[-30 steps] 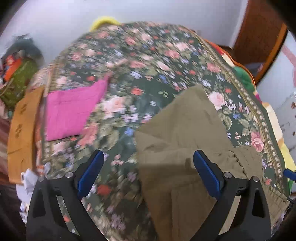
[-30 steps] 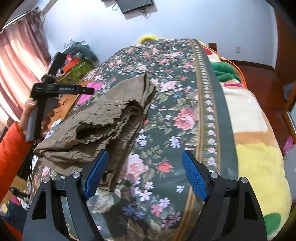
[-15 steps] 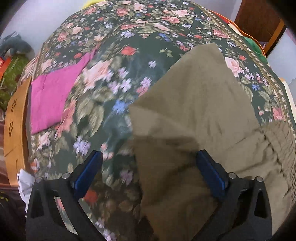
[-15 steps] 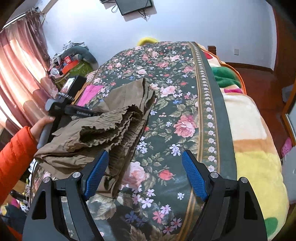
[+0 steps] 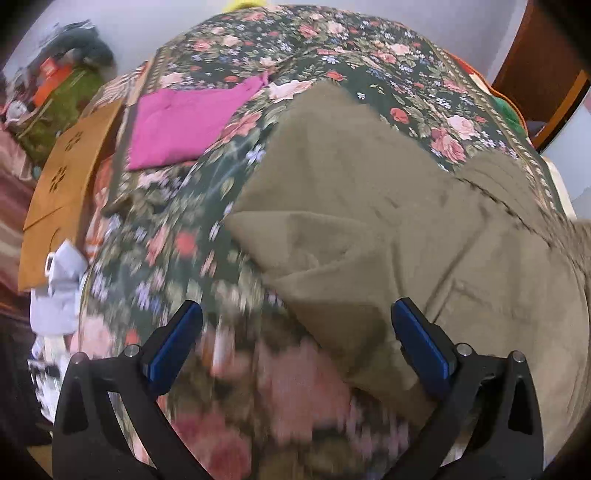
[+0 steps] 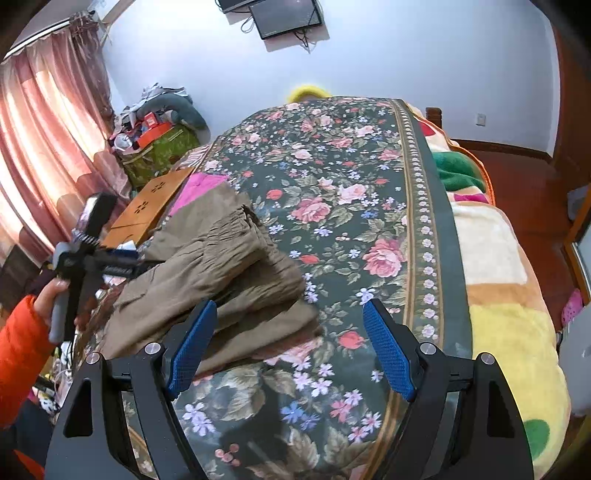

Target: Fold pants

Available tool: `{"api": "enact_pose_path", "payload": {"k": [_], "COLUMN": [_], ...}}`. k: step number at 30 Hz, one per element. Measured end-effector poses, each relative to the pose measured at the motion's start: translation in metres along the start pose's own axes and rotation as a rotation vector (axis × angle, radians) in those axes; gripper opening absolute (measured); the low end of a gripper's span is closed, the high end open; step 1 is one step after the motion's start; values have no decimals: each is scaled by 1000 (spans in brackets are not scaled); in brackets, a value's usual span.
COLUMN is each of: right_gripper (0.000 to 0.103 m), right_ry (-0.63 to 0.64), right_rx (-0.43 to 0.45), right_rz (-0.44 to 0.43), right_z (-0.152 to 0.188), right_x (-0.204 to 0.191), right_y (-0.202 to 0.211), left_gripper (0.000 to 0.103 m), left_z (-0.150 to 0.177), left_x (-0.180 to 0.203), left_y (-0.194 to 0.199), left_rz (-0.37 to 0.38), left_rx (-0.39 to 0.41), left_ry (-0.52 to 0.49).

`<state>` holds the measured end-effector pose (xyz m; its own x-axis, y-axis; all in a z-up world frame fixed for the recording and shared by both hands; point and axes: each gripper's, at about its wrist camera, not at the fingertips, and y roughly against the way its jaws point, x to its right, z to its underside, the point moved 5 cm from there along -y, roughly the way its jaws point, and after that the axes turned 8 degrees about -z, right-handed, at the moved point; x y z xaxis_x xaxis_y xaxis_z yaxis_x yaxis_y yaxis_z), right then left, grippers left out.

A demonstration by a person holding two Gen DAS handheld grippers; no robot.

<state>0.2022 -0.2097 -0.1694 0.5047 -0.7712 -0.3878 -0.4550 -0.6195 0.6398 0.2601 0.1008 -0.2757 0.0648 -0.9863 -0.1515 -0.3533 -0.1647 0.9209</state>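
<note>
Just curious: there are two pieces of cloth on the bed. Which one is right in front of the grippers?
The olive-brown pants, bunched in folds. The pink cloth lies flat, farther off near the bed's edge.

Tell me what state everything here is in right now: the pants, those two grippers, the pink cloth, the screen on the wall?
Olive pants: folded into a thick bundle, lying on the floral bedspread.
Left gripper: open, holding nothing, by the pants' edge.
Right gripper: open, empty, beside the bundle.
Pink cloth: folded flat on the bedspread, apart from the pants.
Wall screen: dark.
Curtain: drawn, light showing through.
</note>
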Motion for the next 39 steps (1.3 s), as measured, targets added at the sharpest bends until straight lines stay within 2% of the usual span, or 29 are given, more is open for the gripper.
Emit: {"api": "enact_pose_path", "payload": {"k": [7, 12, 14, 16, 20, 23, 27, 32, 34, 35, 36, 37, 39], "right_gripper": [79, 79, 79, 78, 63, 56, 51, 48, 48, 48, 48, 48, 48], "right_ry": [19, 30, 15, -6, -48, -47, -22, 7, 16, 15, 13, 9, -5], "right_rx": [-7, -3, -9, -27, -65, -64, -61, -70, -73, -75, -76, -77, -76], "right_rz": [-27, -46, -57, -62, -76, -92, -86, -75, -68, -66, -65, -65, -70], "right_z": [5, 11, 16, 22, 35, 41, 42, 44, 44, 44, 43, 43, 39], "right_x": [-16, -20, -18, -12, -1, 0, -2, -3, -3, -4, -4, -4, -3], "right_y": [-4, -7, -11, -18, -29, -28, -25, -25, -26, -26, -26, -25, -23], "left_gripper": [103, 103, 103, 103, 103, 103, 103, 103, 99, 92, 90, 90, 90], "left_z": [37, 53, 53, 51, 50, 55, 68, 79, 82, 83, 84, 84, 81], "left_x": [16, 46, 48, 44, 27, 9, -5, -7, -11, -14, -17, -21, -26], "left_y": [35, 61, 67, 73, 72, 66, 62, 68, 70, 70, 71, 73, 78], "left_rz": [35, 175, 158, 108, 9, 9, 44, 18, 12, 17, 43, 74, 88], "left_rx": [43, 80, 98, 135, 167, 155, 144, 172, 164, 153, 140, 137, 153], "left_ry": [34, -19, -28, -19, 6, 58, 107, 116, 134, 144, 159, 177, 196]}}
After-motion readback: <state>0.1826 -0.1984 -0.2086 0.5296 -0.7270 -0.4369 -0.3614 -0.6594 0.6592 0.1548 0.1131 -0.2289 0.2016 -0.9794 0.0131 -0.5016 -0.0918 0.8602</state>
